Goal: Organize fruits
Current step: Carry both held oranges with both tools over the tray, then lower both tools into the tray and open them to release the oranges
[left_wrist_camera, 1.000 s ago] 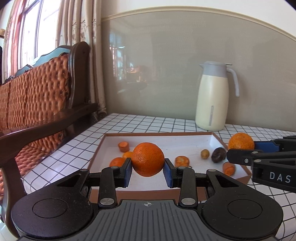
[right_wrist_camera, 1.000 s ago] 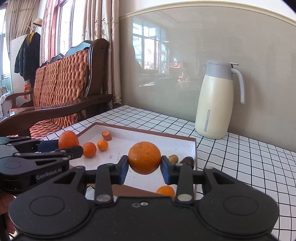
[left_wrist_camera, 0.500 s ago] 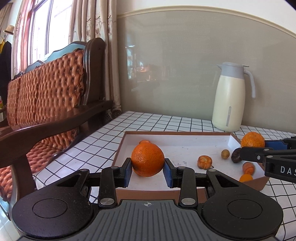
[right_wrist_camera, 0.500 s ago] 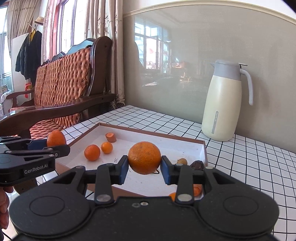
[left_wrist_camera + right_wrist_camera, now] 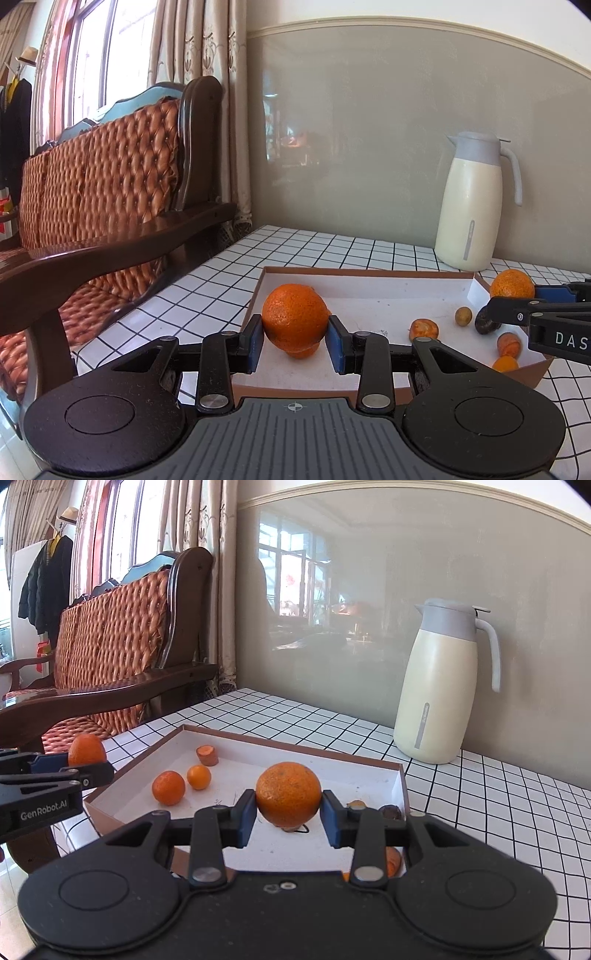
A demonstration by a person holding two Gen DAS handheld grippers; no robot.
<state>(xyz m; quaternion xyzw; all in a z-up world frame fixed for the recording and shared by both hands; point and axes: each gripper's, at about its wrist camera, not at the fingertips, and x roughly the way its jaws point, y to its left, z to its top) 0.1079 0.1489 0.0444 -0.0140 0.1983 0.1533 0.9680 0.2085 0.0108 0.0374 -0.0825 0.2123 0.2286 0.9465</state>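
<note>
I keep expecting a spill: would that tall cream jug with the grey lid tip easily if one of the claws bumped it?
Probably not from a low nudge: the tall cream jug with the grey lid widens toward its base and stands flat on the white tiled tabletop. A push near the lid or handle seems riskier, since it is tall. How full it is cannot be seen, so its weight is unknown.

Black claw [image 5: 295, 343], blue pads [image 5: 256, 343], silver screws

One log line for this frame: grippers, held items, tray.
left gripper: shut on orange | right gripper: shut on second orange | both over tray | tray holds small fruits
</note>
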